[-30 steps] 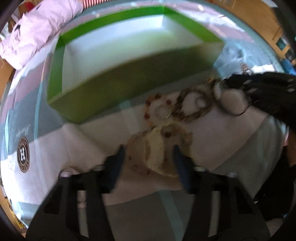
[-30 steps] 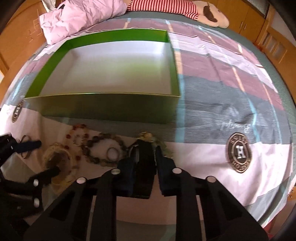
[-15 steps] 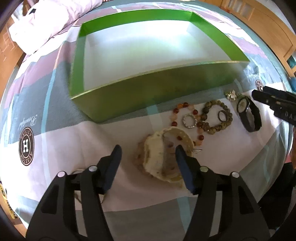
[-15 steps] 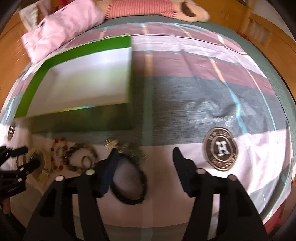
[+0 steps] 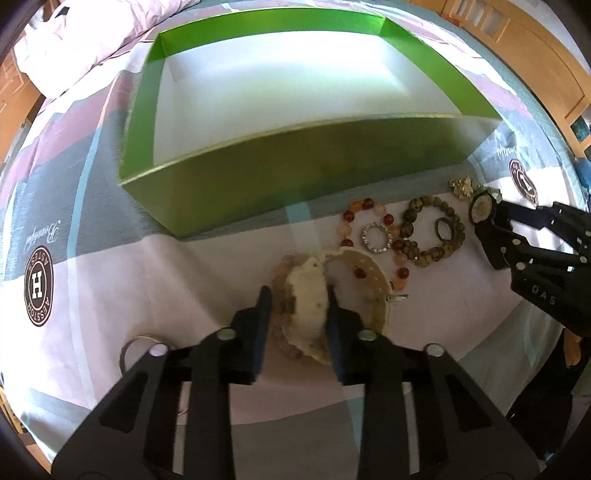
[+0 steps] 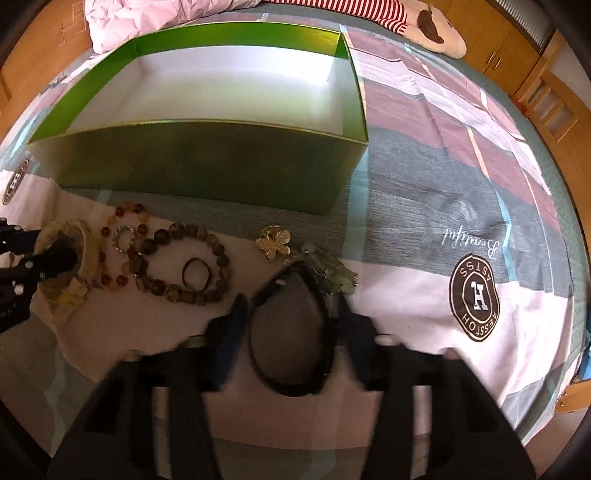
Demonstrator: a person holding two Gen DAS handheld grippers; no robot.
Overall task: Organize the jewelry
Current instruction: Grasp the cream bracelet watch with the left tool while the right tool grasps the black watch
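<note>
Left gripper (image 5: 297,314) jaws closing around the cream bangle (image 5: 308,306), which stands on edge between the pads; pads look to be touching its rim, long axis running away from the camera toward the box. A thin metal ring (image 5: 136,349) lies on the bedsheet (image 5: 110,280) just left of the left gripper. Right gripper (image 6: 291,325) jaws closing too, black watch (image 6: 291,332) lying as an oval loop between them, long axis pointing away from the camera; blurred, pads seem just beside the band on both sides, contact not certain. Just past the watch: a pale green beaded piece (image 6: 332,275) touching its far end and a gold flower brooch (image 6: 273,242) beside that. Further left in a row: brown bead bracelet (image 6: 184,266) lying flat with a small dark ring (image 6: 197,273) inside it, then an amber bead bracelet (image 6: 123,236) with a rhinestone ring (image 6: 125,238) inside it, next to the bangle. Beyond all jewelry, the open green box (image 6: 207,166) with white inside, its long side lying across the view, near the row but apart. Far end of the bed: pink quilt (image 6: 155,18) and a striped plush toy (image 6: 406,18).
</note>
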